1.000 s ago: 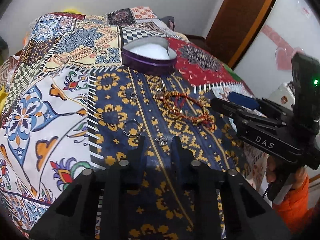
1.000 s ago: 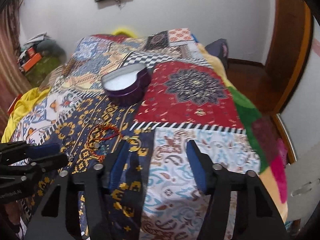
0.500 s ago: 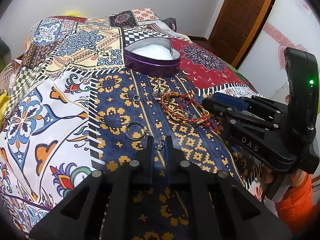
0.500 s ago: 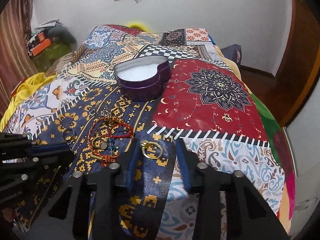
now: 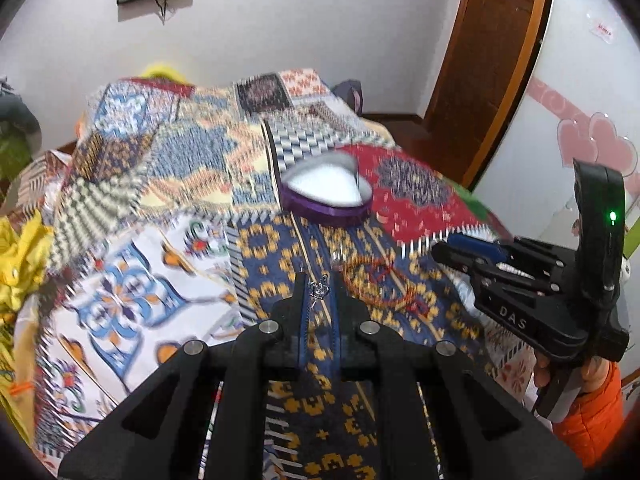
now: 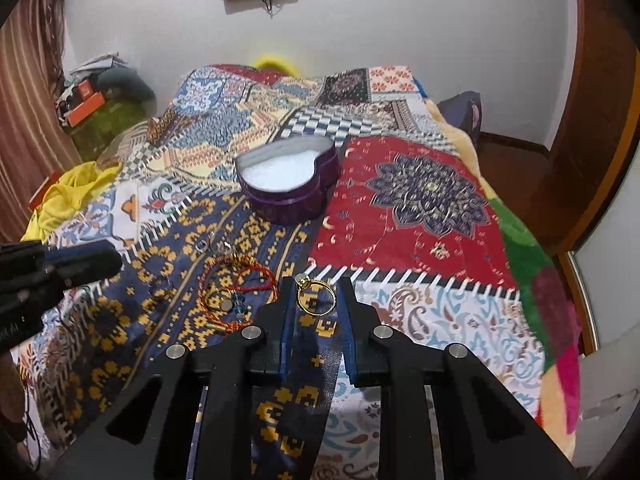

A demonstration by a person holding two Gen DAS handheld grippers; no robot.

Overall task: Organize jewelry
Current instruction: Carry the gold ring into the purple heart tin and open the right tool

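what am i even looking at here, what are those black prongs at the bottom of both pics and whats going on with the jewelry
There is no robot here. A person holds a handheld gripper in each hand, and each gripper carries a wide-angle camera that looks forward along its two fingers; those are the black prongs.

The left wrist view shows the left gripper with its fingers closed on a small silver charm, lifted off the bed. At the right of that view is the right gripper in the person's hand.

The right wrist view shows the right gripper's fingers closed on a gold ring.

On the patchwork bedspread lie a tangle of red and gold thread bracelets and an open purple heart-shaped box with a white lining, probably where the jewelry goes.
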